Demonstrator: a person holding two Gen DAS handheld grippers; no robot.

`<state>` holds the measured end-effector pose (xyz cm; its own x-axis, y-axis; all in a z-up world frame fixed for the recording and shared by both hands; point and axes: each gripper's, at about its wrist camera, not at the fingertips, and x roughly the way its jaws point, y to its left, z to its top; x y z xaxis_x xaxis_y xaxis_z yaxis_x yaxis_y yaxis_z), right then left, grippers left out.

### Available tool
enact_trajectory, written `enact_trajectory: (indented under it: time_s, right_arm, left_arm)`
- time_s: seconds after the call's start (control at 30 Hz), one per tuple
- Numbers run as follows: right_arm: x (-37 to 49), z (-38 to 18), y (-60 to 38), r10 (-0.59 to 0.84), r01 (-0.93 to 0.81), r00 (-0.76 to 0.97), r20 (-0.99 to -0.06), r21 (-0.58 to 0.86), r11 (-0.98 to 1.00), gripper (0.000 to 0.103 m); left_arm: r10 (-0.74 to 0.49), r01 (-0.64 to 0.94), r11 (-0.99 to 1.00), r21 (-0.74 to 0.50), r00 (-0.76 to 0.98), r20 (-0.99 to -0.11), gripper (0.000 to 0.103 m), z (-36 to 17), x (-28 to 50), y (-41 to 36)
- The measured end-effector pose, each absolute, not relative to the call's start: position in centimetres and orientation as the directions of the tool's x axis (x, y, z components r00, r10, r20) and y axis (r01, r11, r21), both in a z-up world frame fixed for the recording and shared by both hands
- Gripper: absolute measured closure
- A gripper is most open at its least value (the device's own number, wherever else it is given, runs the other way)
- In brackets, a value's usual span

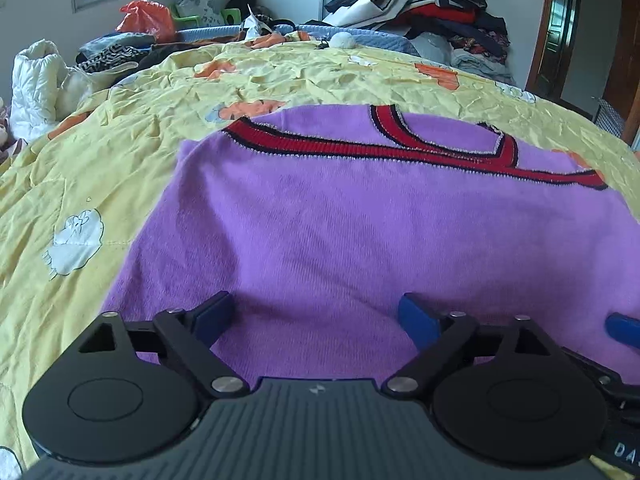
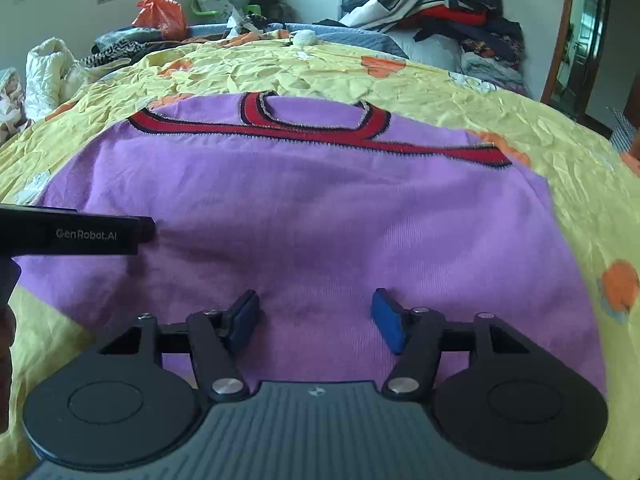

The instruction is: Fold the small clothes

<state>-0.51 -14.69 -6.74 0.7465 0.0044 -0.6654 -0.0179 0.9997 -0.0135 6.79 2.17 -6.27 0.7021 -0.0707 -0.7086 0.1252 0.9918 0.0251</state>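
A small purple knit garment (image 1: 320, 220) with red and dark striped trim (image 1: 360, 148) lies spread flat on the yellow bedspread (image 1: 100, 160). My left gripper (image 1: 316, 316) hovers over its near part, blue pads wide apart, nothing between them. A blue fingertip (image 1: 624, 330) of the other gripper shows at the right edge. In the right wrist view the same garment (image 2: 320, 208) fills the middle. My right gripper (image 2: 316, 316) stands open above the purple cloth, holding nothing. The black body of the left gripper (image 2: 76, 236) reaches in from the left.
The yellow bedspread (image 2: 540, 140) carries orange and white prints. At the far side lie an orange bag (image 1: 146, 18), a pillow (image 1: 194, 0), a white padded coat (image 1: 34, 80) and a high pile of clothes (image 1: 432, 4). A doorway (image 1: 560, 32) stands at the right.
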Motion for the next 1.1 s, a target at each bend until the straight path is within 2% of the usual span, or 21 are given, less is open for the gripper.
enact_trajectory:
  time_s: [0.07,0.4,0.67,0.7,0.77,0.93,1.1]
  right_arm:
    - [-1.2,-7.1,-14.5,-0.017,-0.017,0.755,-0.655,-0.045,0.999,0.036]
    - [-3.5,-6.5,-16.1,0.039,-0.054,0.731,-0.682,-0.001,0.999,0.033]
    - [-0.2,-6.0,-21.2,-0.023,0.046,0.732,-0.681,0.016,0.999,0.033]
    - [0.5,-6.5,-21.9,-0.040,0.056,0.727,-0.685,0.001,0.998,0.022]
    - [1.2,-7.1,-23.2,-0.055,0.069,0.732,-0.679,-0.006,0.998,0.007]
    - [1.8,-5.5,-24.6,-0.007,0.089,0.746,-0.665,0.090,0.992,0.007]
    - [4.5,-4.5,-25.0,-0.029,0.097,0.778,-0.627,0.075,0.992,0.007]
  left_arm:
    - [-0.072,0.130,0.991,0.029,0.705,-0.706,0.012,-6.3,6.5,2.2]
    - [-0.084,0.144,0.989,0.028,0.716,-0.693,0.009,-6.5,5.5,2.8]
    - [-0.086,0.148,0.988,0.031,0.721,-0.687,0.004,-6.7,5.0,3.1]
    - [-0.086,0.148,0.988,0.032,0.723,-0.685,0.002,-6.7,4.9,3.2]
    - [-0.088,0.151,0.988,0.034,0.726,-0.682,0.000,-6.8,4.4,3.5]
    - [-0.112,0.161,0.987,0.008,0.722,-0.682,0.002,-5.1,3.8,4.7]
    - [-0.143,0.192,0.981,0.010,0.762,-0.632,0.001,-2.0,9.3,4.8]
